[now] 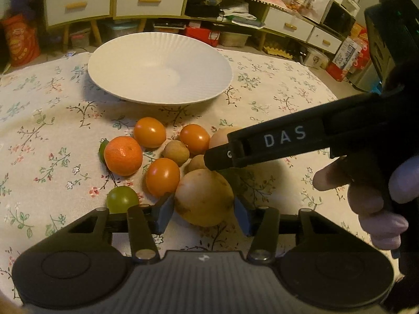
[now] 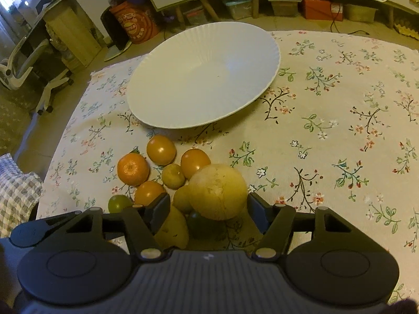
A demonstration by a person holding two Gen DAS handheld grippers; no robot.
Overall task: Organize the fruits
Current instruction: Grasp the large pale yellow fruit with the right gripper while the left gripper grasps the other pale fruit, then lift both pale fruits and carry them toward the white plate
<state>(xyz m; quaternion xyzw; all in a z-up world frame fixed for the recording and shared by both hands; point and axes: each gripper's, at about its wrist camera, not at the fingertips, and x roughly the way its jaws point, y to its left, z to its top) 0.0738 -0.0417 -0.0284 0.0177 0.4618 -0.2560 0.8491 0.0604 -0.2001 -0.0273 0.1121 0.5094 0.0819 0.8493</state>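
Note:
A cluster of fruit lies on the floral tablecloth in front of a white plate (image 1: 159,70), which holds nothing. My left gripper (image 1: 204,216) has its pads against both sides of a round yellow fruit (image 1: 204,198) at the near edge of the cluster. My right gripper (image 2: 209,213) stands open around a larger pale yellow fruit (image 2: 217,191); its right pad is at the fruit's edge and its left pad stands off. In the left wrist view the right gripper (image 1: 217,157) reaches in from the right over that fruit. A mandarin (image 1: 123,155), orange tomatoes (image 1: 149,132) and a green grape (image 1: 121,202) lie to the left.
Small brown fruits (image 1: 176,152) sit in the middle of the cluster. The plate (image 2: 204,78) is just beyond the fruit. Cabinets with drawers (image 1: 149,0) and boxes stand past the table's far edge; a wheeled chair (image 2: 39,60) is off to the left.

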